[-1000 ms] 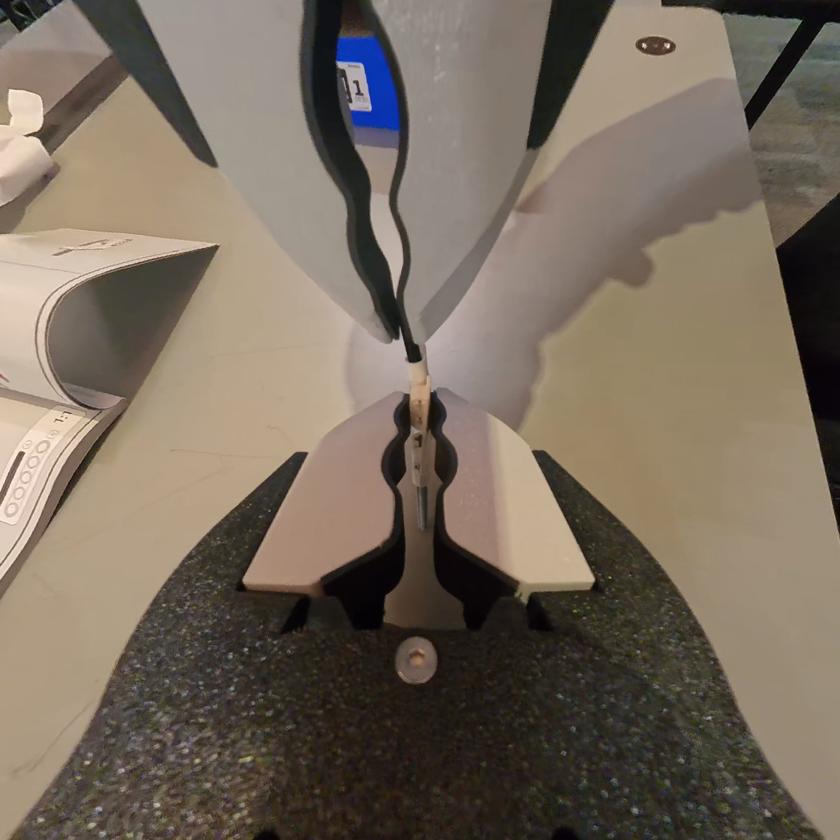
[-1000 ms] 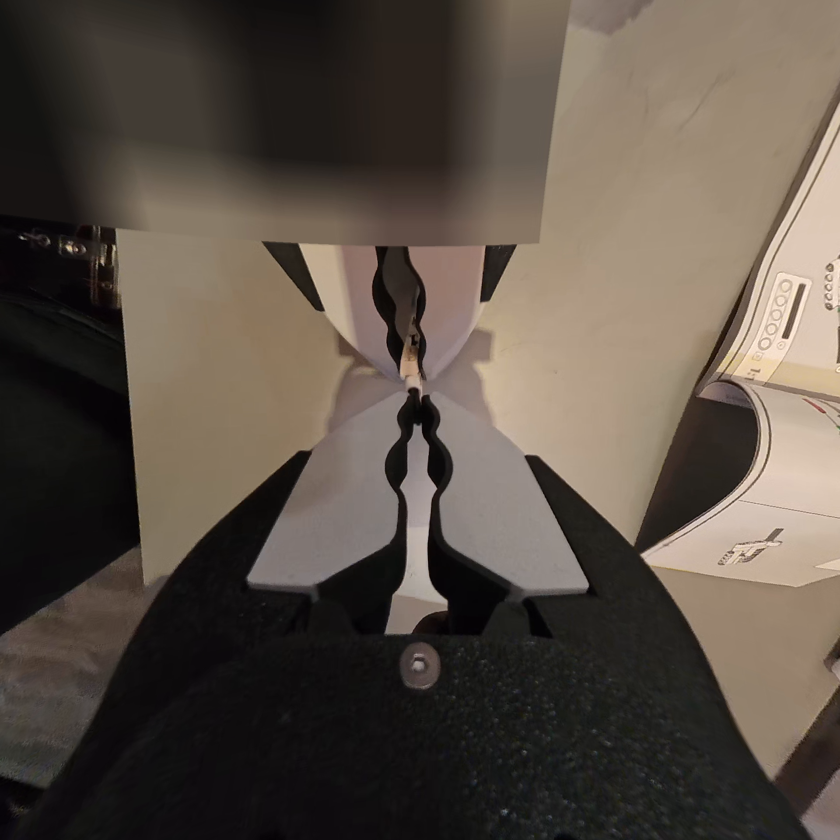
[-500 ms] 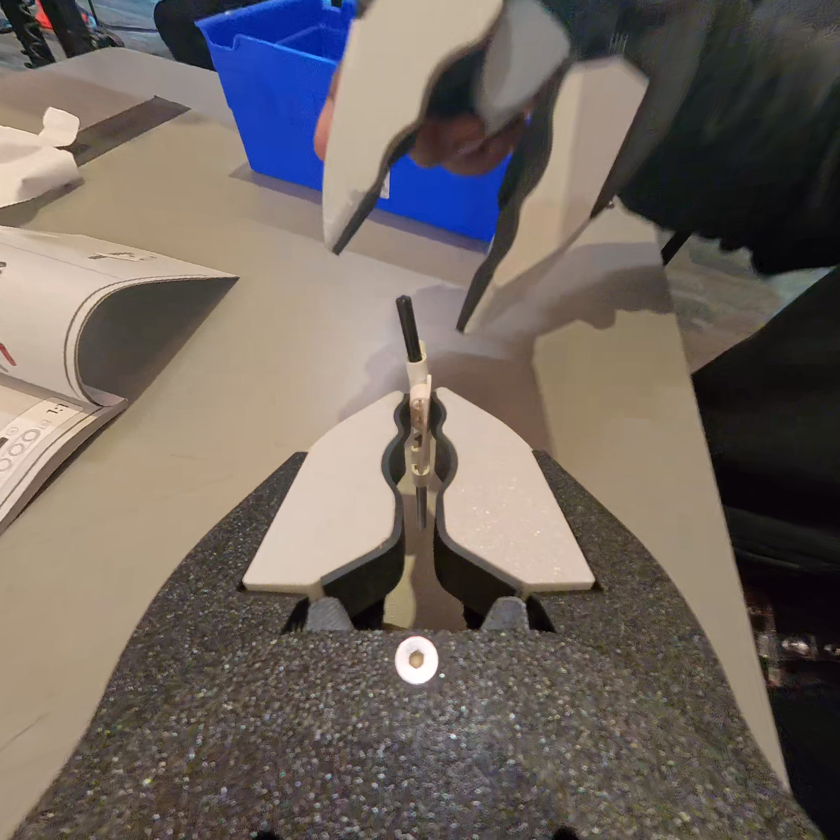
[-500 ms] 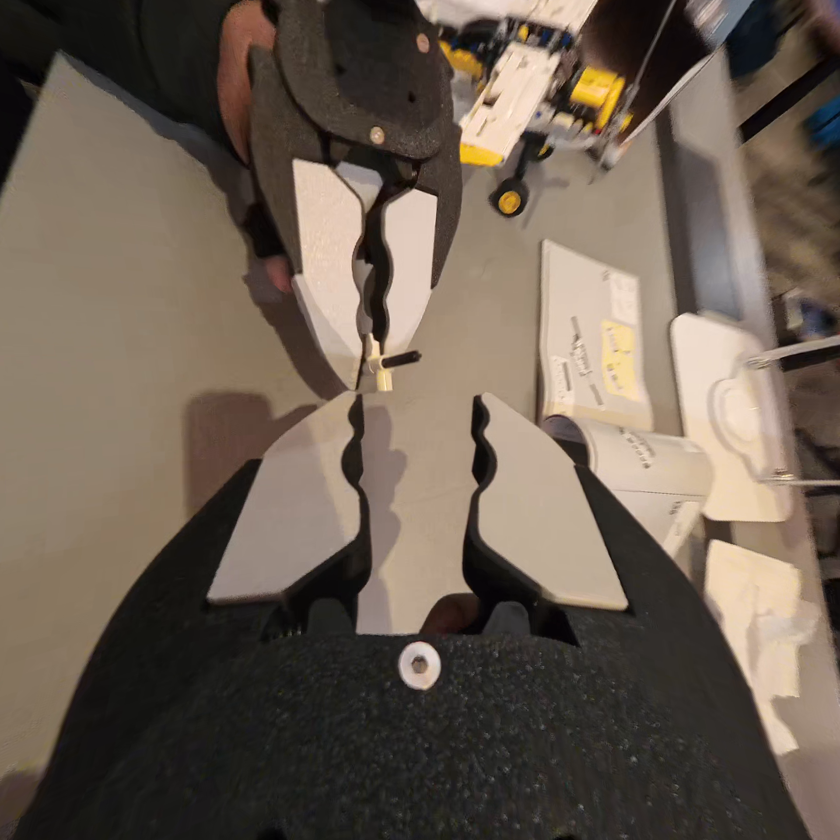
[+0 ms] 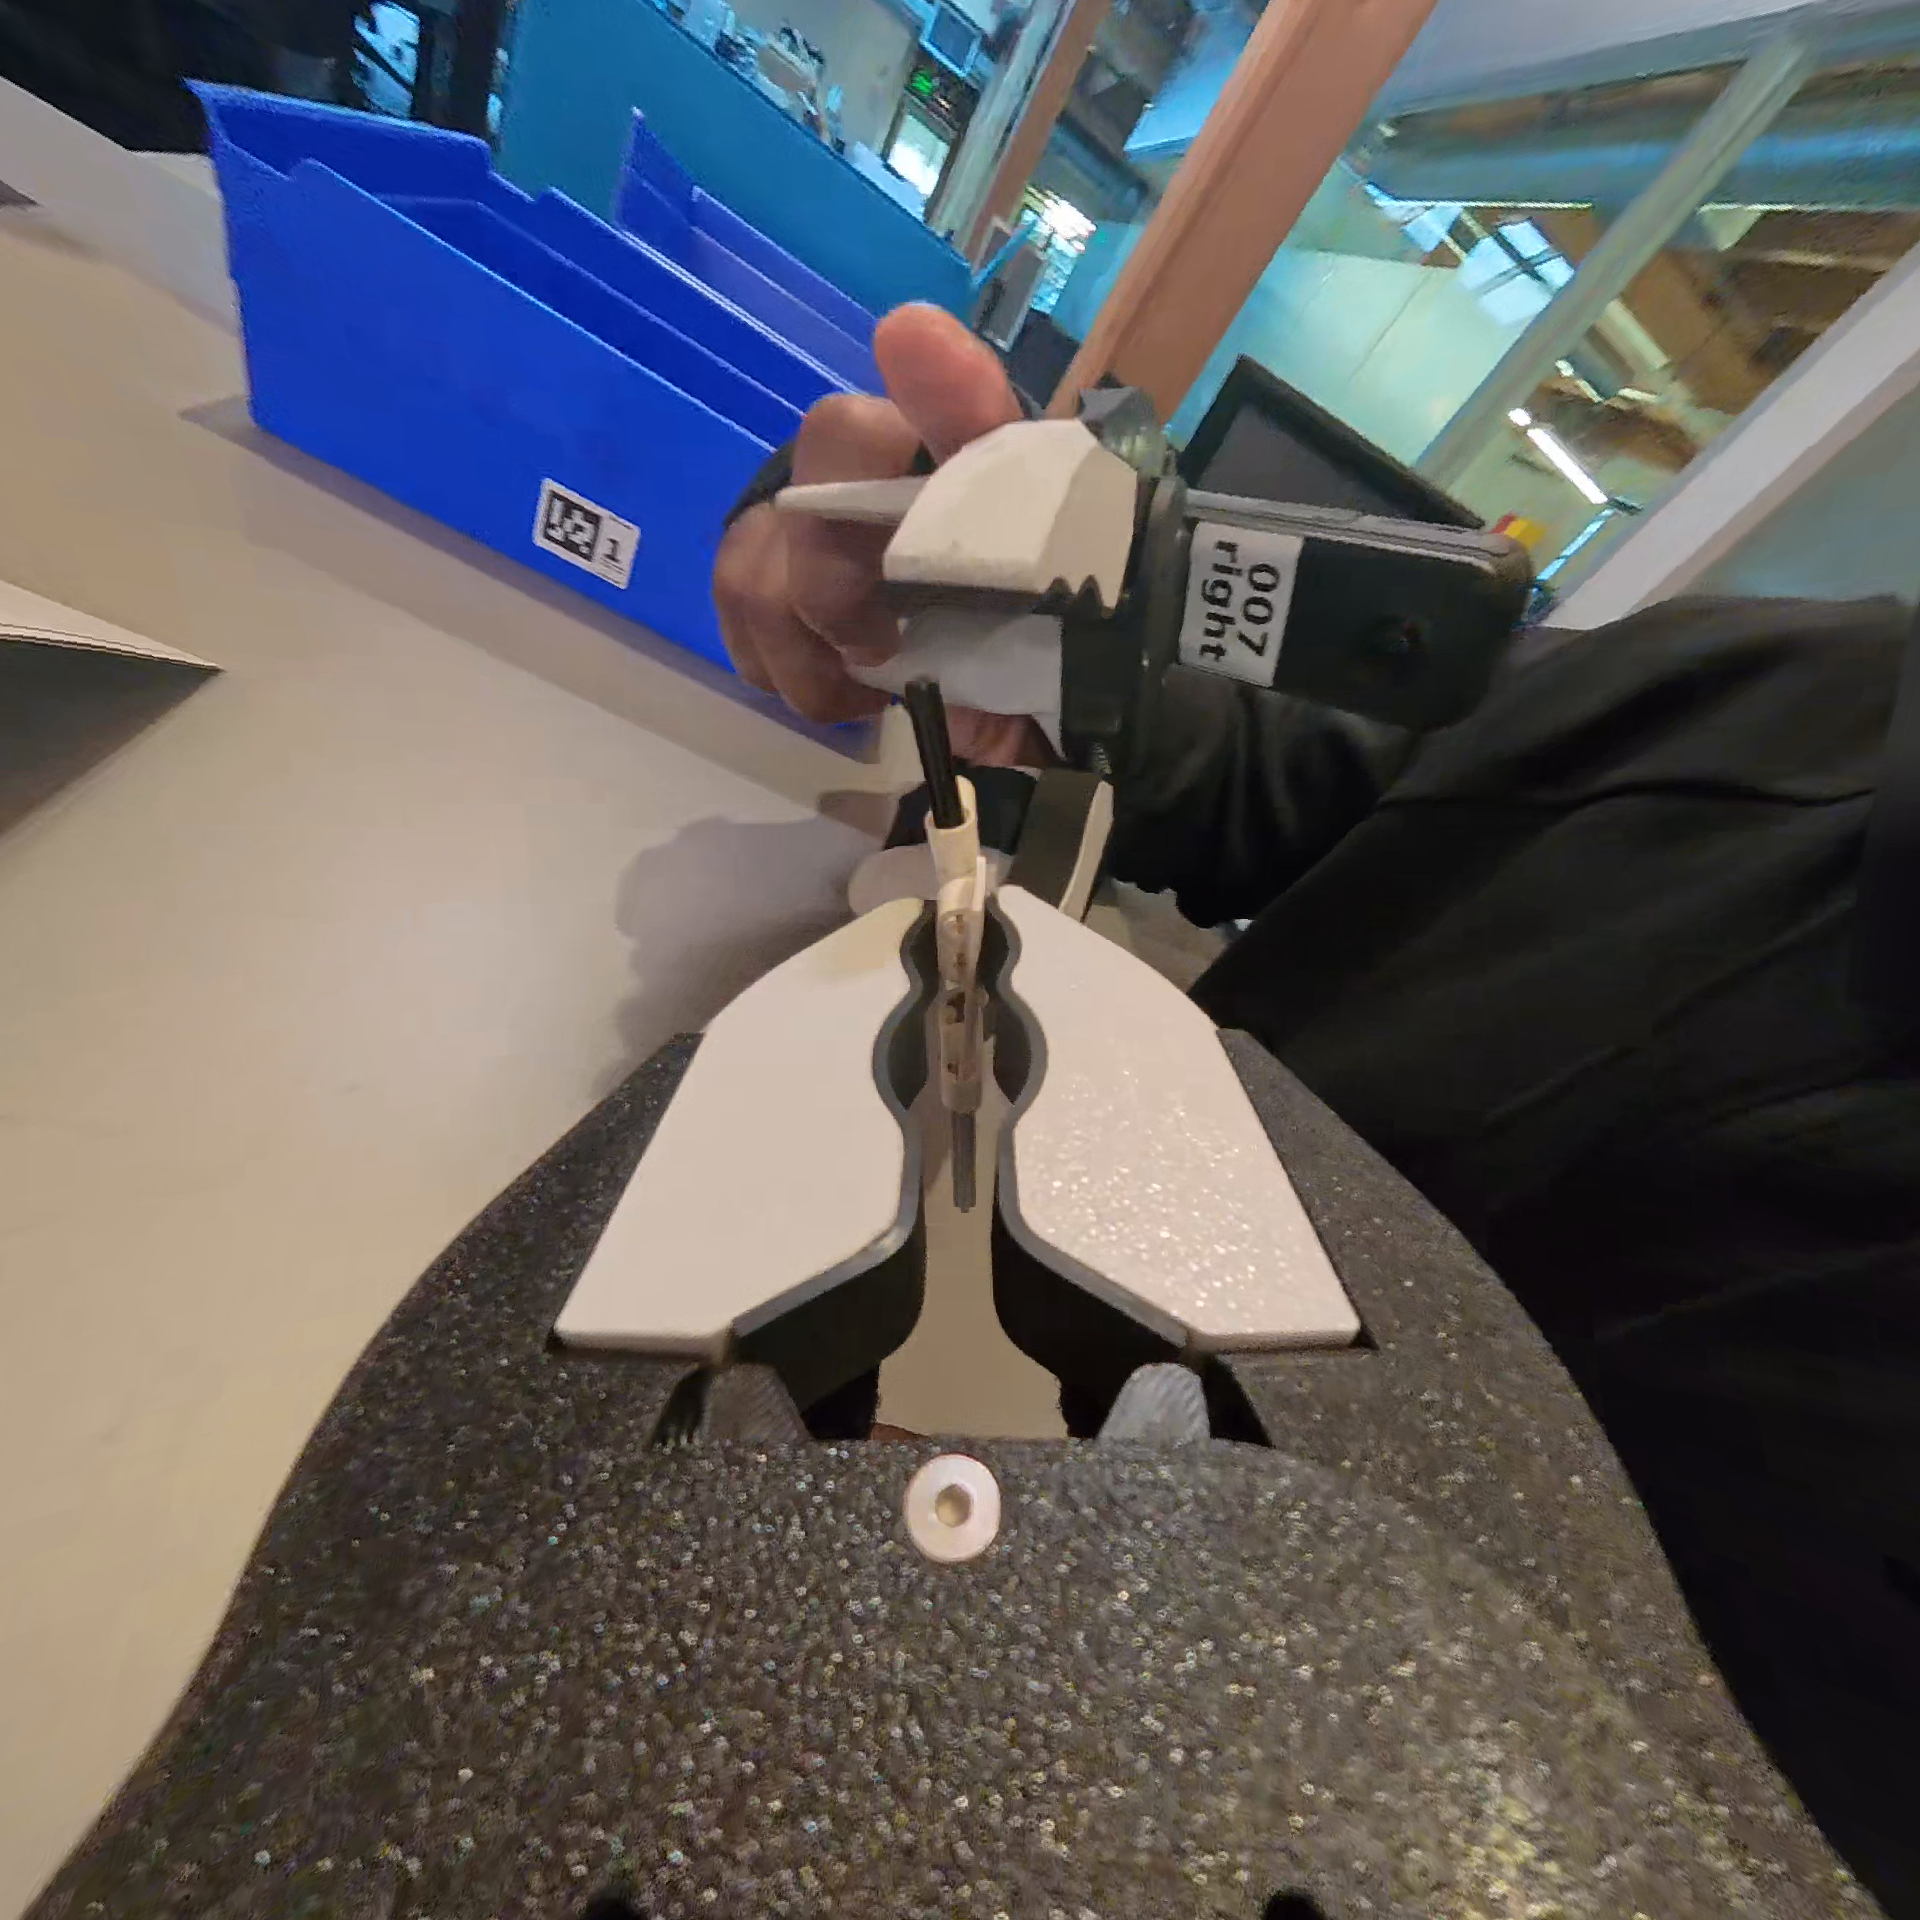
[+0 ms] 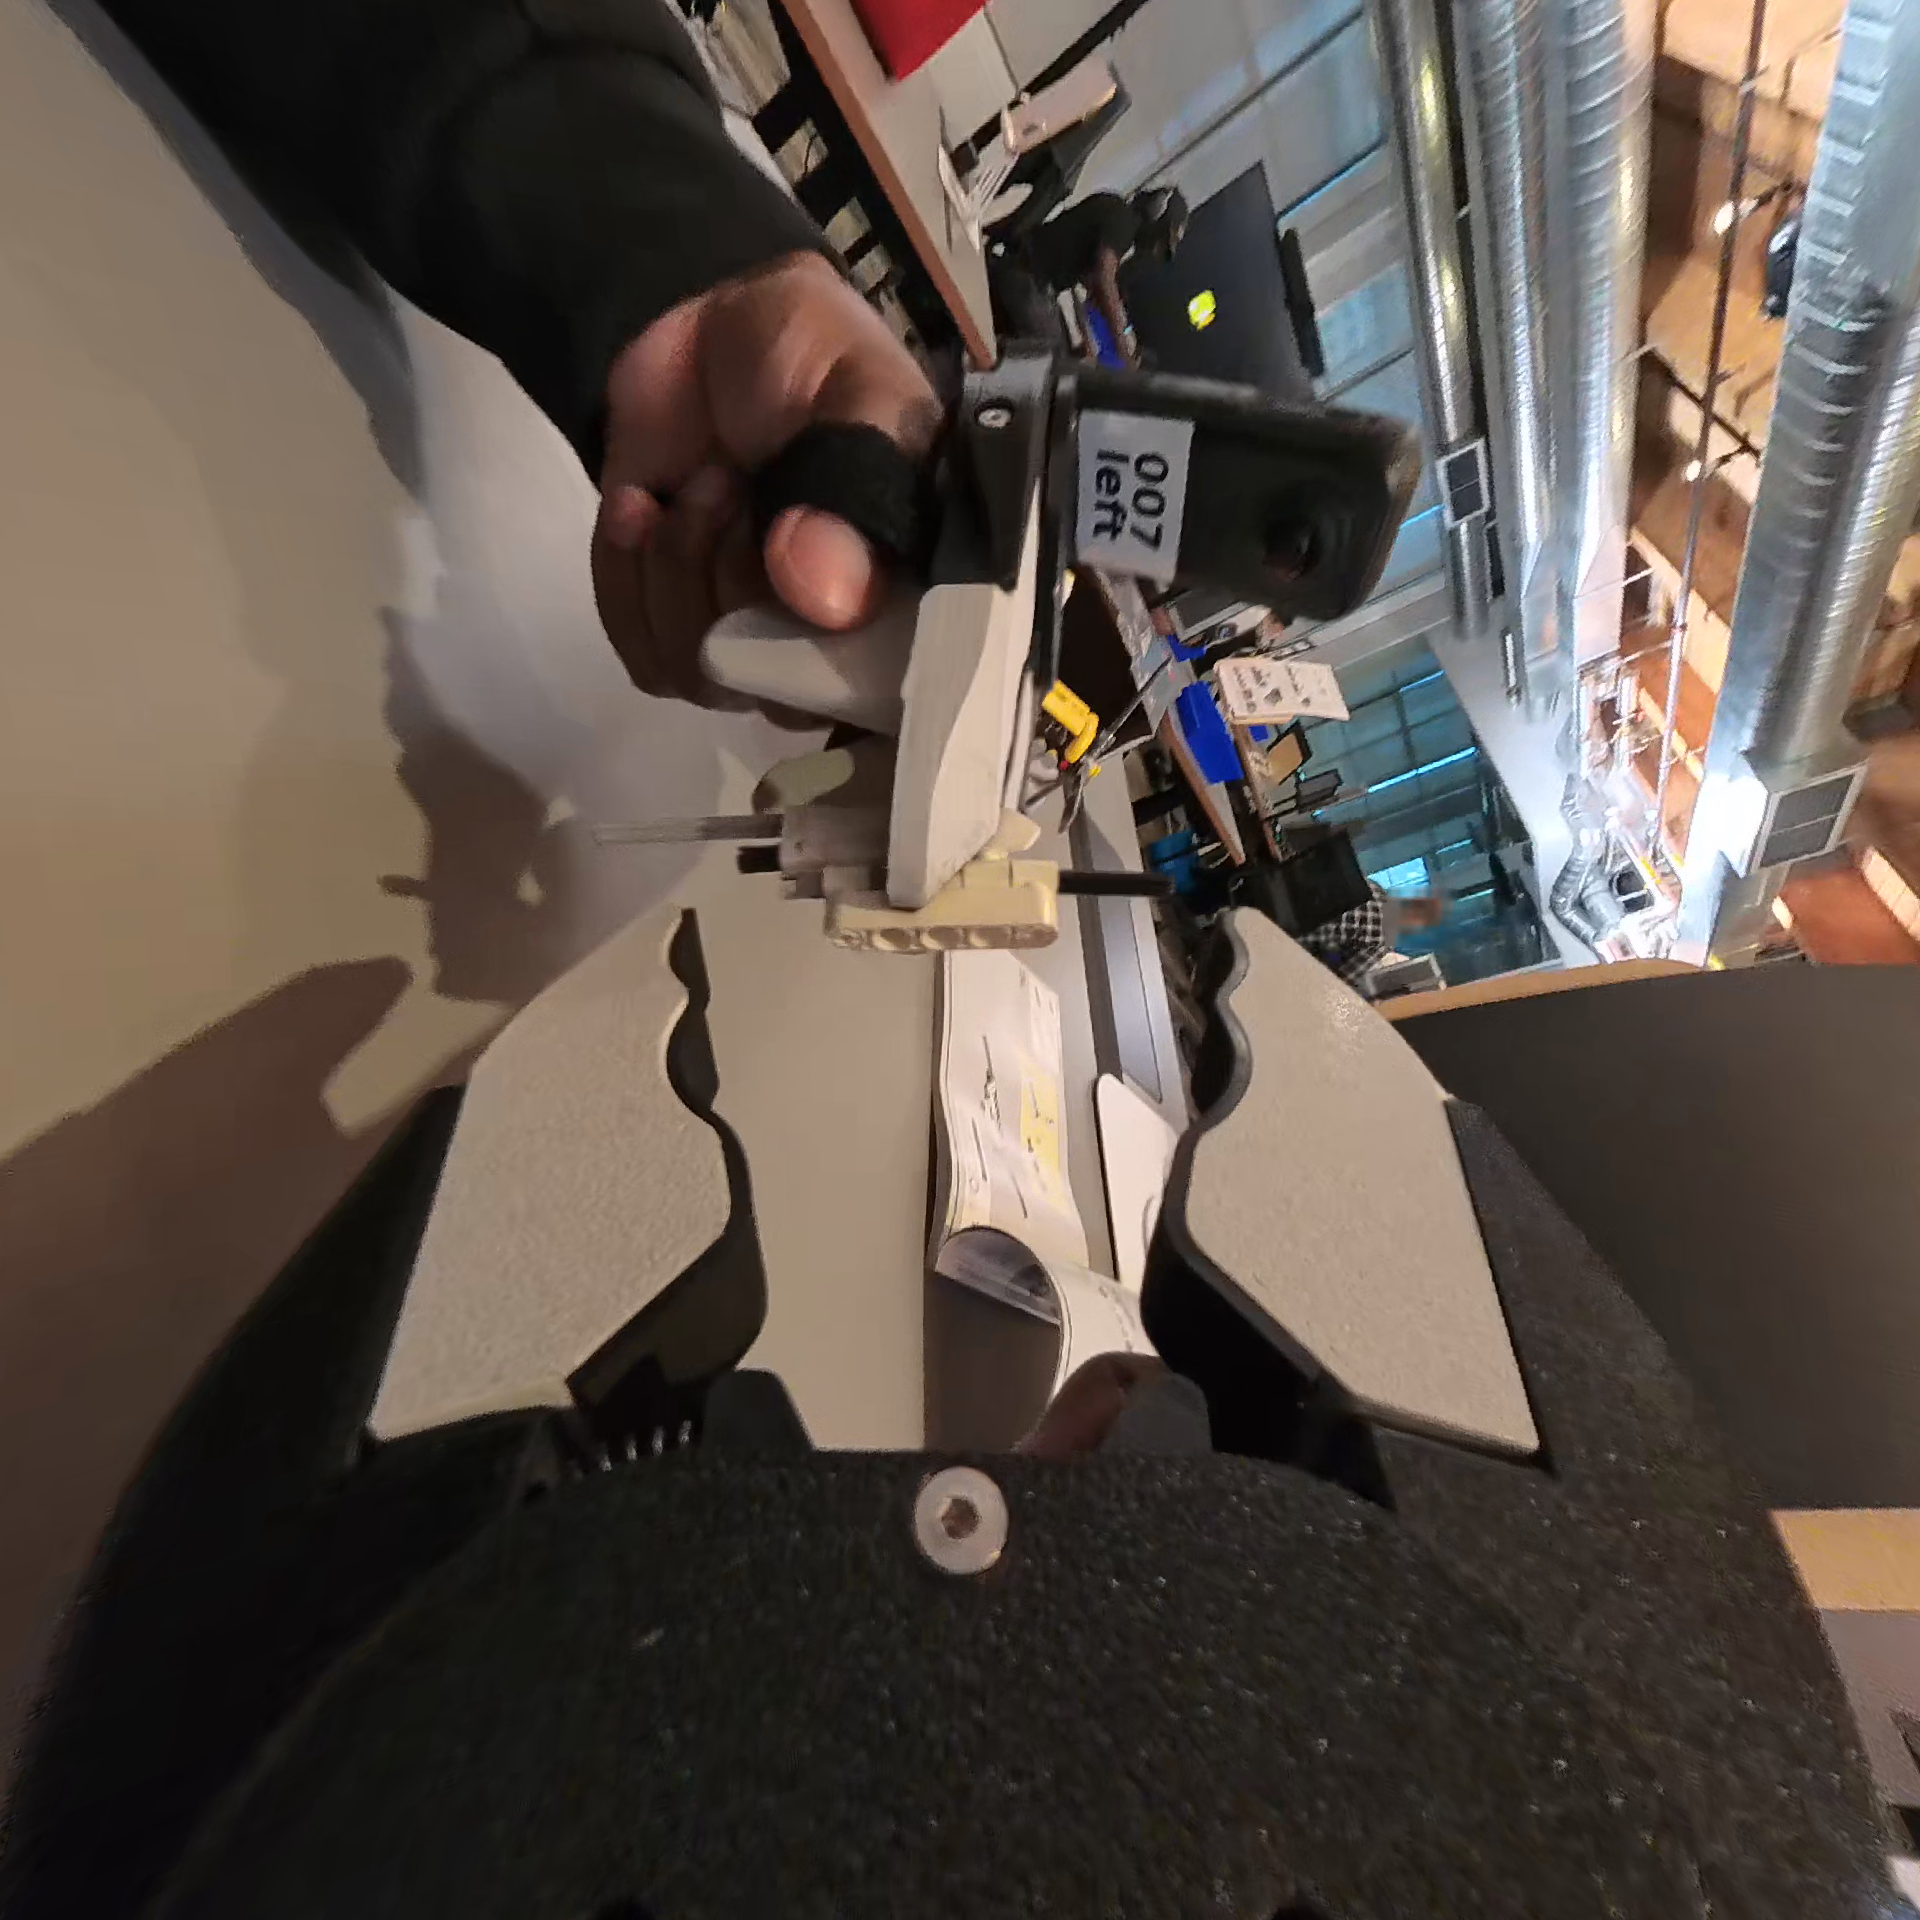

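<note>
My left gripper (image 5: 961,920) is shut on a small cream toy beam assembly (image 5: 956,1003), gripped edge-on between the pads. A black axle (image 5: 932,758) sticks out of the assembly's front sleeve, away from my fingers. The right wrist view shows the same beam (image 6: 945,920) side-on at the left gripper's fingertips, with the axle (image 6: 1112,885) pointing right and a hand on the handle. My right gripper (image 6: 961,935) is wide open and empty, just short of the beam. Its grey housing (image 5: 1013,540) shows in the left wrist view, held by a hand just beyond the axle.
A blue divided bin (image 5: 499,416) stands on the pale table (image 5: 312,935) behind the grippers. An open instruction booklet (image 6: 997,1122) and a white tray (image 6: 1132,1153) lie past my right fingers. A dark sleeve (image 5: 1558,935) fills the right side.
The right gripper, shut on the axle's tip a second ago, has opened wide and drawn back. The left gripper kept the beam assembly and tilted upward, off the table.
</note>
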### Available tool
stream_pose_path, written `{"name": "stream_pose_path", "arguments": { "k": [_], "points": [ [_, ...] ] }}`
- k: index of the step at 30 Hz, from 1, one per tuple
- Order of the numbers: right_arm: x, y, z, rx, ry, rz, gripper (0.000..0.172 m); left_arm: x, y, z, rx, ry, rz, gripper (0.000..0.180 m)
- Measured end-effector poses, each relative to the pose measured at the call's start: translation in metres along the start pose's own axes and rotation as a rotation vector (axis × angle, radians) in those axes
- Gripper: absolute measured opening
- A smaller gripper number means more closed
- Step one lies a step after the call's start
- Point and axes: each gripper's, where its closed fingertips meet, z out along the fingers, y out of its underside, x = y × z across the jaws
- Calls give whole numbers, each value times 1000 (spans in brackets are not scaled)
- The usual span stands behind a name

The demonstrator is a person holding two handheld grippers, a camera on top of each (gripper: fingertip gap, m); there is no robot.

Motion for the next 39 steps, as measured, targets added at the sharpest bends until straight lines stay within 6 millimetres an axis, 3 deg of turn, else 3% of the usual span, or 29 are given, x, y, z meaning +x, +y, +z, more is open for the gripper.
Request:
{"name": "stream_pose_path", "arguments": {
  "k": [5,18,39],
  "points": [
    [3,-3,-3,71,14,51,84,6,7,4,-36,77,-51,8],
    [-24,1,-8,104,-108,141,78,6,33,18,-138,111,-109,8],
    [-39,9,-2,62,-121,87,51,-8,37,19,-123,75,-196,8]
  ]
}}
